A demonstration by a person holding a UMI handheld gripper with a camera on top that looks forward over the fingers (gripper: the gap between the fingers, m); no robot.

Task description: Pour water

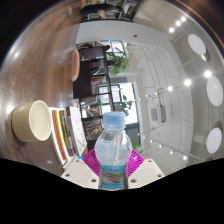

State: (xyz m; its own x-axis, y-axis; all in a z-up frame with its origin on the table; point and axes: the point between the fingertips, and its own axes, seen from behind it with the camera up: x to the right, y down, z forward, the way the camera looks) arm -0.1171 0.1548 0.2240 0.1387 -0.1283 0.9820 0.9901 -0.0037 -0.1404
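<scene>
A clear plastic water bottle (113, 150) with a pale cap and a blue-and-tan label stands upright between my fingers. My gripper (113, 163) is shut on the bottle, and both magenta pads (94, 159) press against its sides at label height. The bottle is lifted, with the room far behind it. A cream-coloured cup (33, 119) lies off to the left of the fingers, its open mouth turned sideways toward me; I cannot tell what it rests on.
A dark shelving unit (92, 72) and a leafy plant (118, 66) stand beyond the bottle. Striped, book-like things (68, 133) lie just right of the cup. A ceiling with rows of round lights (186, 82) fills the right side.
</scene>
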